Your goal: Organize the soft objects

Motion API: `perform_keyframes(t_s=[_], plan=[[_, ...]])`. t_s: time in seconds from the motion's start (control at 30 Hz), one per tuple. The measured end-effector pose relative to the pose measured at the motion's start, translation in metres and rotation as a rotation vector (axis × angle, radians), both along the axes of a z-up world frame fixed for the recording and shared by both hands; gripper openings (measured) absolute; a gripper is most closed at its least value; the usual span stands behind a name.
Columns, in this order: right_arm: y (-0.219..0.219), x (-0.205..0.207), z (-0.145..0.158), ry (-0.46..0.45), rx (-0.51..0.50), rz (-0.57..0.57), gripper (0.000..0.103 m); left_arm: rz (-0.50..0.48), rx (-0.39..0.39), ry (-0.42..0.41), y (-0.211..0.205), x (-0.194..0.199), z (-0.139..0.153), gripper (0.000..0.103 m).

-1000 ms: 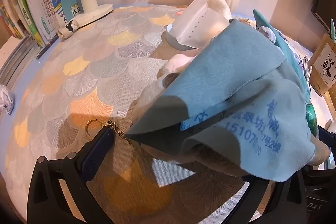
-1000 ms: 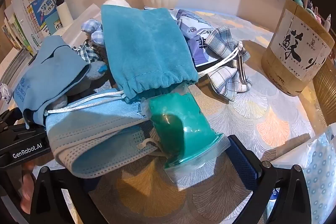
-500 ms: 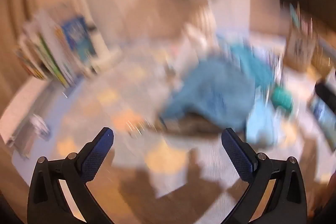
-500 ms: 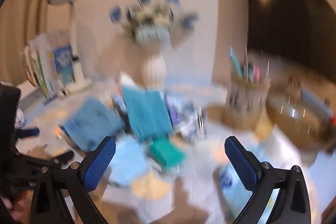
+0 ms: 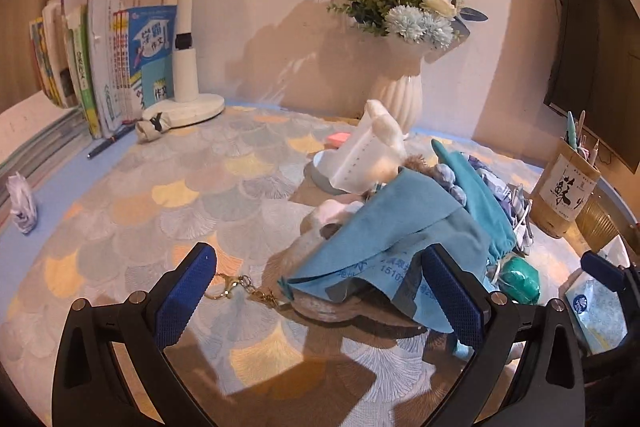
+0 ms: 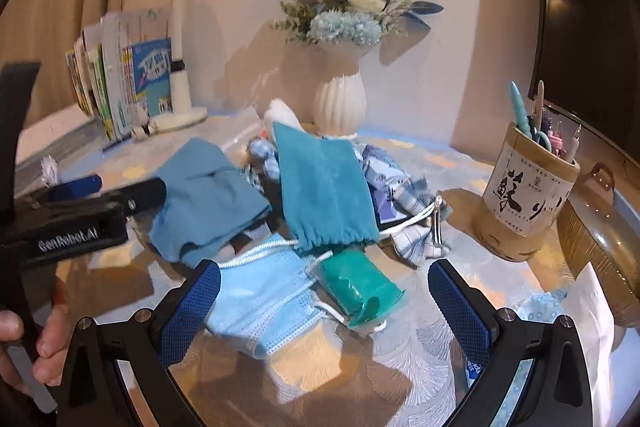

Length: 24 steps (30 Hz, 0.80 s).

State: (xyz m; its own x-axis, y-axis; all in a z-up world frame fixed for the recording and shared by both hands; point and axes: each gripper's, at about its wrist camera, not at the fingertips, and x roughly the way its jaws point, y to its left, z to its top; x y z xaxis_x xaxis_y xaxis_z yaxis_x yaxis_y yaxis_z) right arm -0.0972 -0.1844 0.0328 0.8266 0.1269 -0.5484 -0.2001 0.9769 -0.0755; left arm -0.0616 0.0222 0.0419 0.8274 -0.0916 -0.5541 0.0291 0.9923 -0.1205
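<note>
We have drawn both grippers back from the pile; a second ago each camera was pressed close to the cloth. Nothing carried off, so sorting has barely begun.

Left gripper (image 5: 316, 291): jaws wide, empty, facing the blue cloth (image 5: 384, 227) draped over a plush toy (image 5: 332, 215), key chain (image 5: 240, 287) trailing left.

Right gripper (image 6: 324, 307): spread apart, empty, above the face mask (image 6: 260, 303).

Only the right view shows the mask, the teal pouch (image 6: 324, 187) and the green roll (image 6: 360, 287) in full; only the left shows the chain.

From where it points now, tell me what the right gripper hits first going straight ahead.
Probably the light blue face mask, lying between and just ahead of the right gripper fingers, with the green roll beside it. Depth is uncertain.
</note>
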Motion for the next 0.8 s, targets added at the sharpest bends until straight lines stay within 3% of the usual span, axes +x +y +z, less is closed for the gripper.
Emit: perform_keyframes(t_s=[0.2,0.47,0.8], plan=[[0.002,0.001,-0.004,0.006,-0.011,0.024,0.103,-0.014,-0.001,-0.004,-0.006,-0.003,-0.002,0.102],[-0.019,-0.002,0.001,-0.019,0.075,-0.054,0.103,-0.025,0.094,-0.026,-0.024,-0.008,0.003,0.102],[-0.023,0.003,-0.002,0.008,0.077,-0.07,0.103,-0.023,0.087,0.003,-0.023,-0.003,0.0,0.102]])
